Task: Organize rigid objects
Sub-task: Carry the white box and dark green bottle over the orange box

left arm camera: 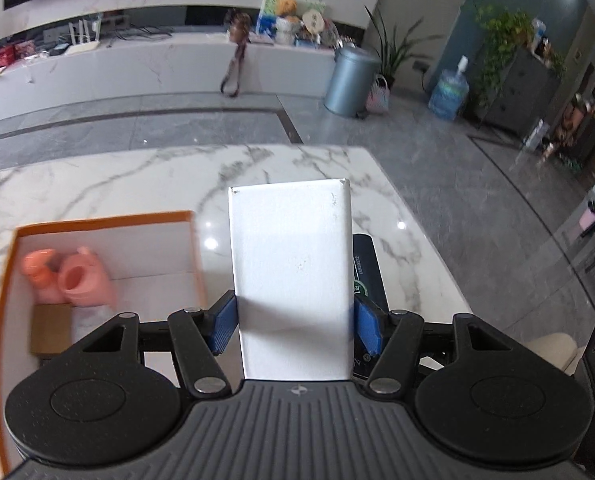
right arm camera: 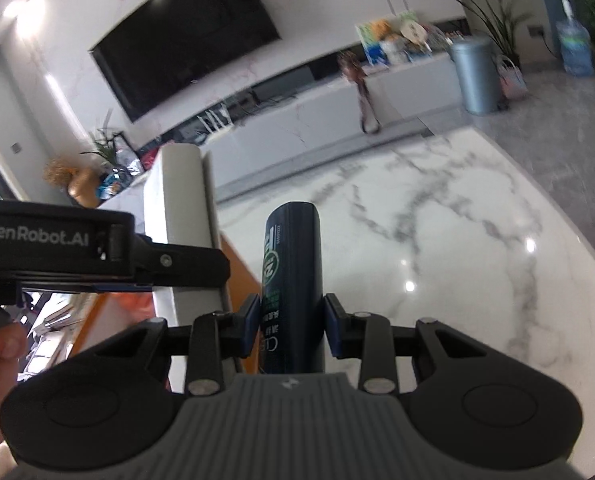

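The left hand-held gripper (left arm camera: 293, 322) is clenched on a white rectangular box (left arm camera: 291, 272), its blue pads pressing the box's two long sides. The right hand-held gripper (right arm camera: 291, 326) grips a dark tube with green print (right arm camera: 291, 280) around its lower half. Both items are carried clear above the marble desk (left arm camera: 109, 184).

The landmark is the orange-rimmed box (left arm camera: 101, 218) on the desk. It already holds a pink watering can (left arm camera: 81, 276) and a small brown carton (left arm camera: 51, 328). The white box hangs just to the right of its rim, and the tube lies beyond that, farther from the orange box.

To do this well, I would bring the white box over the bare floor beside the can, lower it flat, and release it only once it rests. The tube would best wait outside the rim so the two grippers do not collide.
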### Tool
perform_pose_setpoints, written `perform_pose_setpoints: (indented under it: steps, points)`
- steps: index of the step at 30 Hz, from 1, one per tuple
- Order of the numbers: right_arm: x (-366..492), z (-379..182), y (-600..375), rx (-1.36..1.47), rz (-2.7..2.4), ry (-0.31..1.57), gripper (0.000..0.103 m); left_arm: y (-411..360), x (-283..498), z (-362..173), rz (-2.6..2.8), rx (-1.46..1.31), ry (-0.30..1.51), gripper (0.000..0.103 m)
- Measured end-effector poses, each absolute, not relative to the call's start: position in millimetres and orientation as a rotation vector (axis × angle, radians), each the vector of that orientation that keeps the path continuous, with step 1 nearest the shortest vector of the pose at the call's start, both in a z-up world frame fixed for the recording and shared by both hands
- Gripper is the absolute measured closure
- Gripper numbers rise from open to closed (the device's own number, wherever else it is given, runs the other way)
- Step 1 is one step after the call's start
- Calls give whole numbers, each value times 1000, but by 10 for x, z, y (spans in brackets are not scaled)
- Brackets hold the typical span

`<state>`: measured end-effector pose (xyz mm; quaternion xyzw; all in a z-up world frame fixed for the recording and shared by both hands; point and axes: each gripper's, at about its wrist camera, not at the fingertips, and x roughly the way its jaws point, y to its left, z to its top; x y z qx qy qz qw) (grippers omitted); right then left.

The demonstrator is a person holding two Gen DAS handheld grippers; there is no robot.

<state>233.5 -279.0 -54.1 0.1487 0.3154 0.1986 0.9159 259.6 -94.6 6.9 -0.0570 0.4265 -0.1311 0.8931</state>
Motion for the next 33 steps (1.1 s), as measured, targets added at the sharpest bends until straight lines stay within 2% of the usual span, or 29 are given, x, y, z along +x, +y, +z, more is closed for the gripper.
perform_pose_setpoints:
  steps: [11,20,26,33]
  points:
    - [2101,-84,-1762,170,579,641,68,11,2455,183,-153,-167,884,33]
    - [2307,-153,-1239,90,612,730,68,681,2536,-20,-134,-241,965,33]
    - [2595,-311,-1140,55,565,794,68,841,2720,-271,-191,-302,1026,33]
    - [2788,-325,-1375,137,488,787,68,687,3028,-531,-283,-316,1084,33]
